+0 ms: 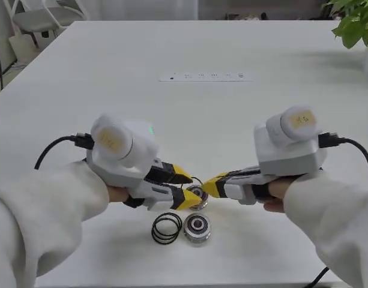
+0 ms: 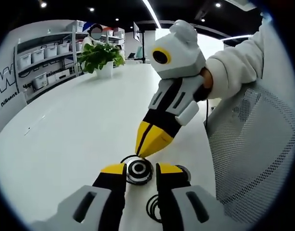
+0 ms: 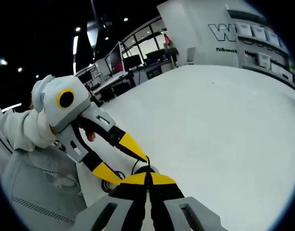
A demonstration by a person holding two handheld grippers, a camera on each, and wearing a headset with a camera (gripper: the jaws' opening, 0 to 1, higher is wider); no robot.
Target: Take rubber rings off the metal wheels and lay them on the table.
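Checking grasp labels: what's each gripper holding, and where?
Left gripper clamps the metal wheel by its rim sides; right gripper looks shut on that wheel's rubber ring at its edge.

White, yellow and black on a white table (image 1: 244, 114).
The left gripper (image 1: 193, 189) and right gripper (image 1: 209, 186) have pale grey-white bodies, black jaws tipped yellow, and pale yellow labels. Each metal wheel (image 1: 197, 228) is silver with a dark centre. The rubber rings (image 1: 166, 228) are black. The sleeves (image 1: 45, 222) are cream, the cables (image 1: 51, 150) black, and the plant (image 1: 355, 21) at the table's far right corner green.
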